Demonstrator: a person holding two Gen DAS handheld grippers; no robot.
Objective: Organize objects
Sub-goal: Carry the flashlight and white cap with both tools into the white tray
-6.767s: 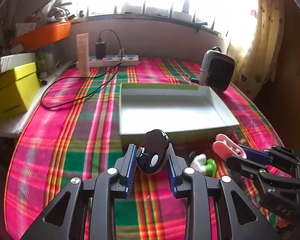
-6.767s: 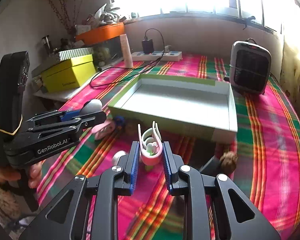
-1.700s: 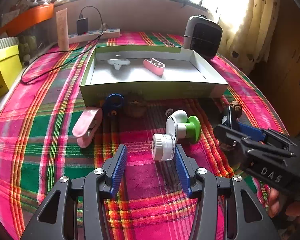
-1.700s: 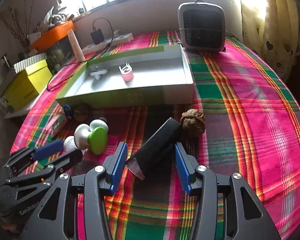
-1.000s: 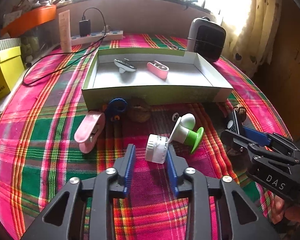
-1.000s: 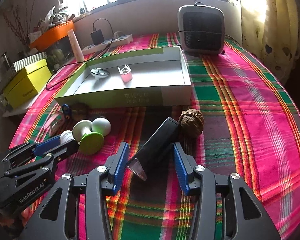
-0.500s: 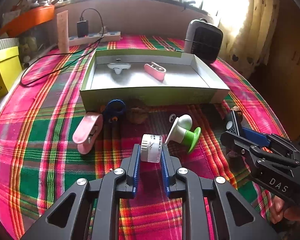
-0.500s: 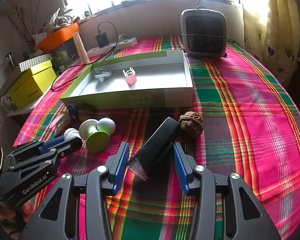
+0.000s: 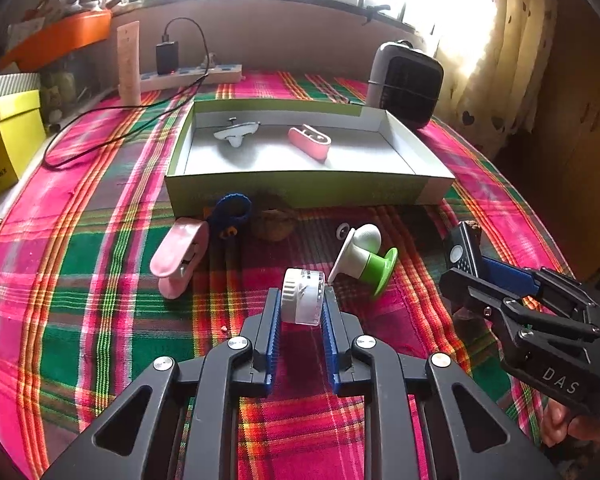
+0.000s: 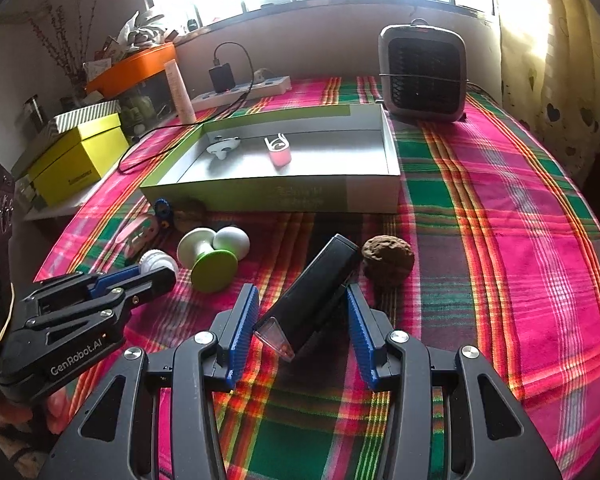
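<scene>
Plaid tablecloth (image 9: pixel 100 240) in pink and green, bright window behind, and a shallow box (image 9: pixel 308 190) mid-table already holding a couple of small bits. Left gripper (image 9: pixel 302 306) is pinched snug on a little white cap (image 9: pixel 303 295), which sits near the front of the cloth beside a green and white knob thing (image 9: pixel 366 254). It looks light and hard, ribbed around the rim, so squeezing its flat faces should hold fine. Right gripper (image 10: pixel 298 322) is spread wide around a black tube (image 10: pixel 316 294) lying at an angle next to a walnut (image 10: pixel 388 258). That one's smooth and probably slippery, so I'd grab mid-body, not the clear tip.
</scene>
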